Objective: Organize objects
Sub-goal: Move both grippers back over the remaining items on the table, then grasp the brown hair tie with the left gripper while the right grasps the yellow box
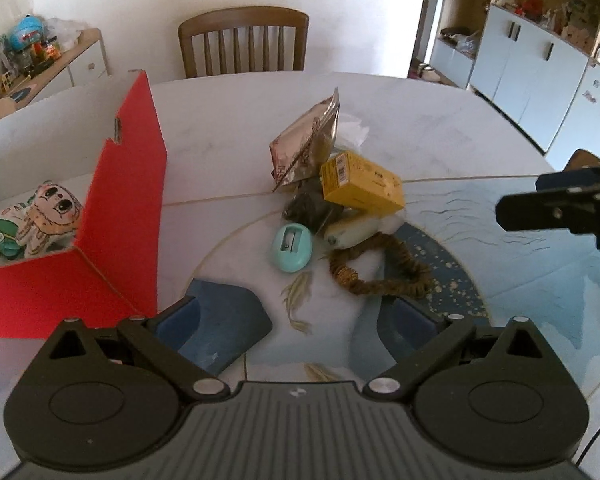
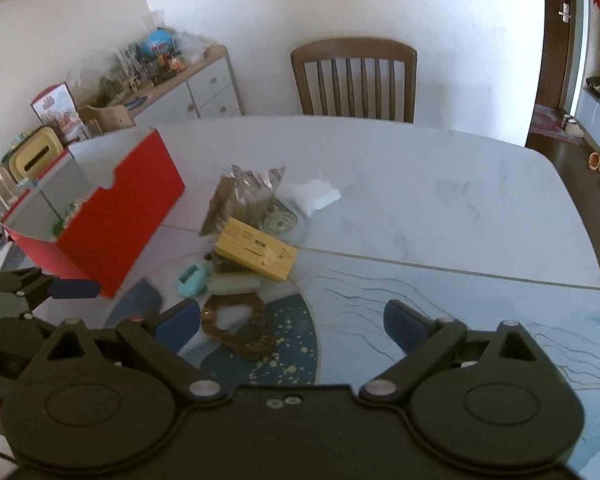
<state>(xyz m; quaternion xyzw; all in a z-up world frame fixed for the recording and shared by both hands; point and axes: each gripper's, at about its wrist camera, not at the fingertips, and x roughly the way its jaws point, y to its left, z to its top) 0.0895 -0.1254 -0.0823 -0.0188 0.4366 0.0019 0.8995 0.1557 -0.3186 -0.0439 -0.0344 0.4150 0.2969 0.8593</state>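
Note:
A pile lies mid-table: a yellow box, a foil pouch, a teal sharpener, a brown scrunchie, a dark lump and a pale tube. A red box at the left holds a plush toy. My left gripper is open and empty, just short of the scrunchie. My right gripper is open and empty, right of the scrunchie, with the yellow box beyond. The red box shows at the left.
A wooden chair stands behind the marble table. A sideboard with clutter is at the far left, cabinets at the right. A white plastic bag lies behind the pile.

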